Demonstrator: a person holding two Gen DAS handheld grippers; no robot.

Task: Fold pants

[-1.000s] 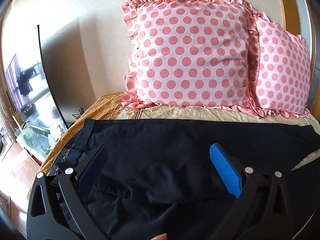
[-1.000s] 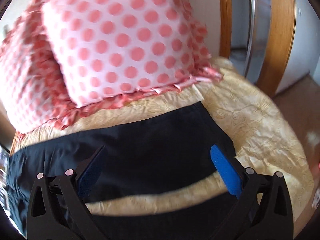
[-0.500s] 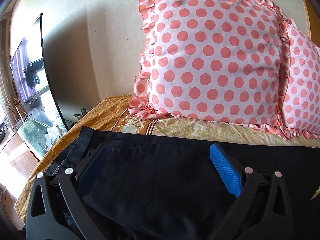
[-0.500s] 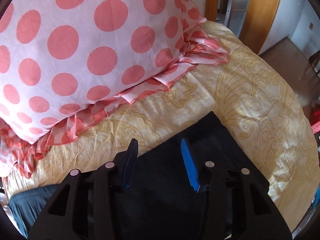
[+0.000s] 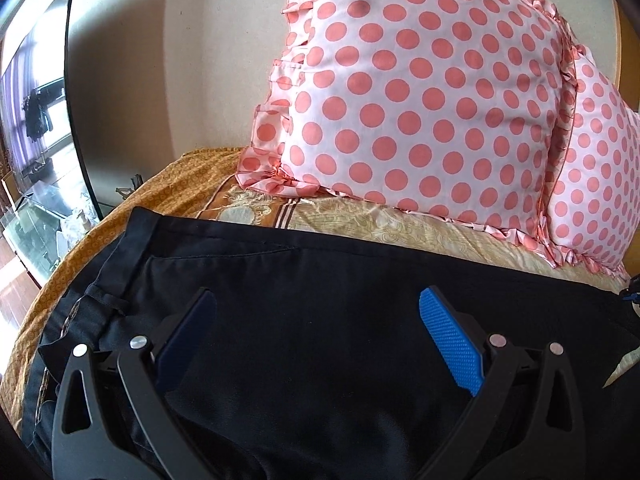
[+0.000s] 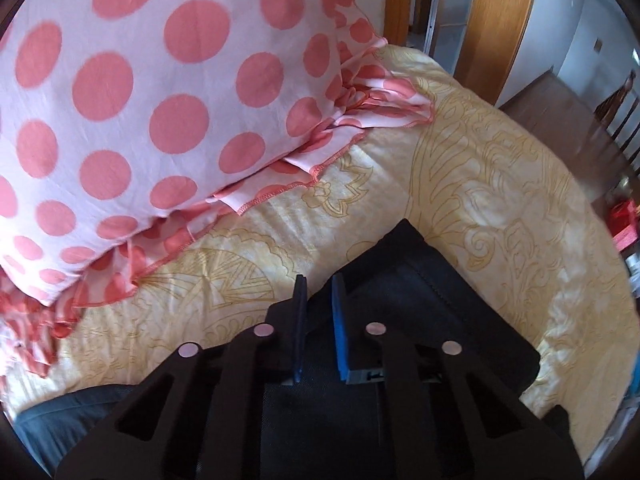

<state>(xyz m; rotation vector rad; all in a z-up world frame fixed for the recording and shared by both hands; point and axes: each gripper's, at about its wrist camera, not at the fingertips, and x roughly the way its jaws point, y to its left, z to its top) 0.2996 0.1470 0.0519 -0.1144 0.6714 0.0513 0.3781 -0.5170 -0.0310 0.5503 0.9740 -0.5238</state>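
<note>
**Dark pants spread on the bed, right gripper closing at a leg hem**

The dark pants (image 5: 320,320) lie flat across a yellow patterned bedspread (image 6: 500,184), in front of two pink pillows with coral dots. In the left wrist view the waistband end of the pants sits at the left, near the edge of the bed, with a belt loop and a pocket seam showing. The larger pillow (image 5: 416,92) leans against the wall just behind the pants, and the second pillow (image 5: 596,176) stands beside it on the right.

The left gripper (image 5: 316,320) hangs over the upper part of the pants with its jaws wide apart; nothing is between them but the cloth lying below.

In the right wrist view the hem corner of a pant leg (image 6: 412,264) lies on the bedspread, pointing toward the pillow's frilled edge. The right gripper (image 6: 320,308) is at the edge of this leg end, its jaws drawn close together with a narrow gap. Dark cloth shows in that gap, but I cannot tell whether the pads actually pinch it.
</note>
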